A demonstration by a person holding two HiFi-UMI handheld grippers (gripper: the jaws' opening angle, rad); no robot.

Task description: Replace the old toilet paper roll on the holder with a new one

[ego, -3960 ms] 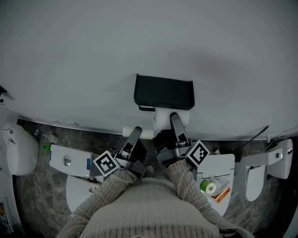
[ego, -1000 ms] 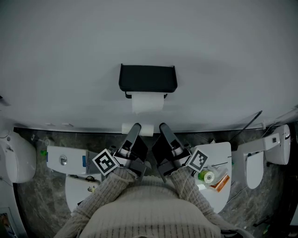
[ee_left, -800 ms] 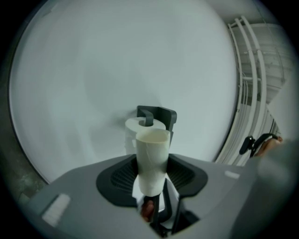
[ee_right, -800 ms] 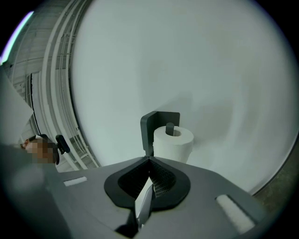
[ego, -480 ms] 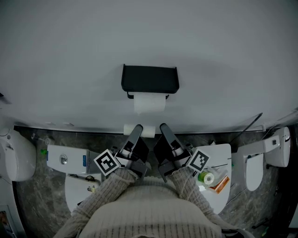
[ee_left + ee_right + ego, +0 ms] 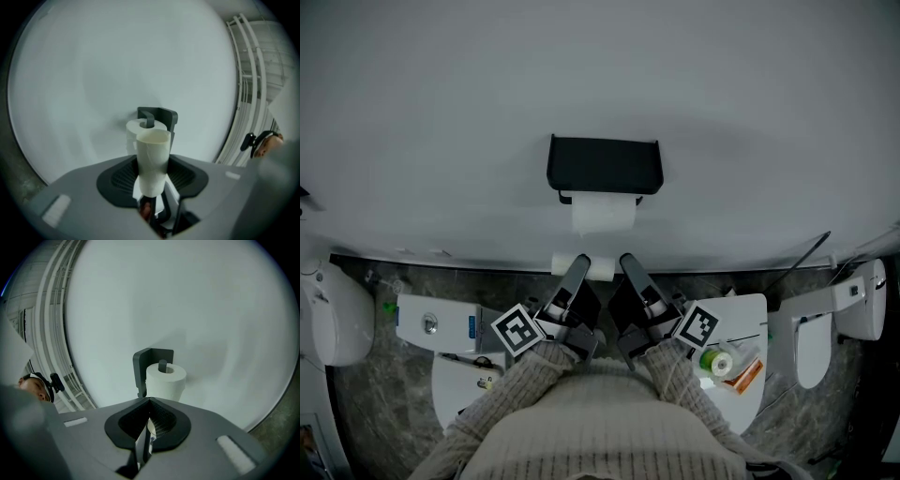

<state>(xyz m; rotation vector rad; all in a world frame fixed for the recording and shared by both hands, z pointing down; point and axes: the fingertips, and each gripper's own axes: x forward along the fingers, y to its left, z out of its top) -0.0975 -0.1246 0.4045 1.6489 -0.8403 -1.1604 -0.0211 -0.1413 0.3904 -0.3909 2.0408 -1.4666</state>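
A black wall holder (image 6: pixel 605 165) carries a full white toilet paper roll (image 6: pixel 603 214), its sheet hanging down. The same roll (image 6: pixel 166 380) sits on the holder's peg in the right gripper view. My left gripper (image 6: pixel 578 266) is below the holder and grips a bare, pale cardboard core (image 6: pixel 152 159) between its jaws. The core (image 6: pixel 598 268) shows as a short white tube across the fingertips. My right gripper (image 6: pixel 628 262) sits beside the left one. Its jaws are closed together, with nothing that I can make out between them.
A white toilet tank (image 6: pixel 441 323) stands at the lower left, with another toilet (image 6: pixel 333 314) at the far left. A white surface (image 6: pixel 741 319) at the lower right holds a green tape roll (image 6: pixel 715 359) and an orange packet (image 6: pixel 748 373). Dark stone floor (image 6: pixel 356 394) runs along the pale wall.
Four seconds ago my right gripper reached up to the roll under the holder; it has since drawn back beside the left. Over the last second both grippers have stayed almost still.
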